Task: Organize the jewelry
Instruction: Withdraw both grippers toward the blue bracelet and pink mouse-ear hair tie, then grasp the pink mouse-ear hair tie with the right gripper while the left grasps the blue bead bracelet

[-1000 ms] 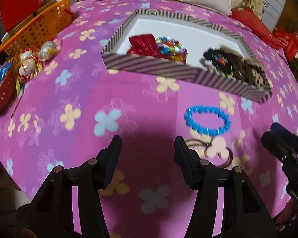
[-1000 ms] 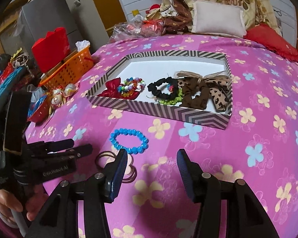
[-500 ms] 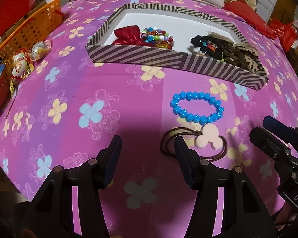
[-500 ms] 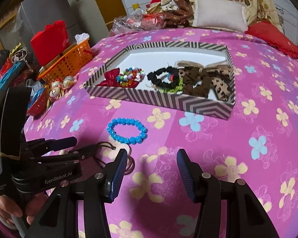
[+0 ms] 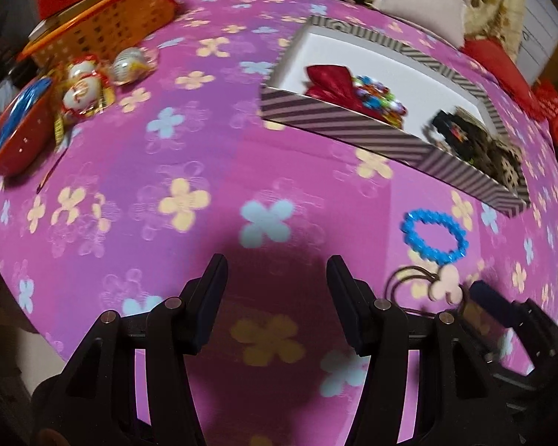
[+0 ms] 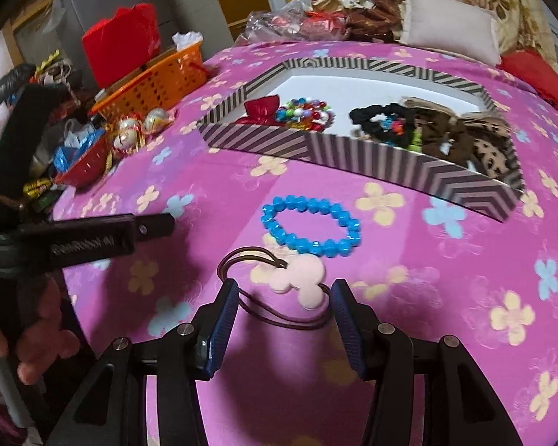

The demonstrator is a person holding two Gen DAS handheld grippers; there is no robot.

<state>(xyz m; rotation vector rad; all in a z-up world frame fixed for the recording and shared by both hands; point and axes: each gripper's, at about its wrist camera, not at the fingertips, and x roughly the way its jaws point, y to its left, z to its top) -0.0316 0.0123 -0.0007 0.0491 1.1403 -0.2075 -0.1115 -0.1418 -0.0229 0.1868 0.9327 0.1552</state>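
Two pieces left outside the striped box (image 6: 357, 156): blue bead bracelet (image 6: 312, 228) and brown hair tie with pink mouse-shaped charm (image 6: 299, 284), both lying loose on the pink flowered bedspread (image 6: 446, 297). Right gripper (image 6: 282, 306) lowered over the hair tie, jaws spread wide, charm sitting between the tips and the elastic loops trailing back toward the left jaw. No contact visible yet; nothing clamped. Probably lined up this way to close on the charm or the elastic just behind it, the charm being the thickest, easiest part to catch. Bracelet just ahead of those jaws, apart from the charm, so likely next in turn. Box farther ahead, beyond the bracelet, already holding a red bow (image 6: 262, 109), multicoloured beads (image 6: 303, 111), dark scrunchies (image 6: 383, 120) and a leopard-print bow (image 6: 480, 145), hence the obvious drop point. Left gripper (image 5: 277, 290) off to the side, jaws likewise released and empty, only bedspread between them; hair tie and bracelet to the right of its right jaw. Seemingly parked clear to leave room. Risk judged: thin elastic slipping out if pinched alone.
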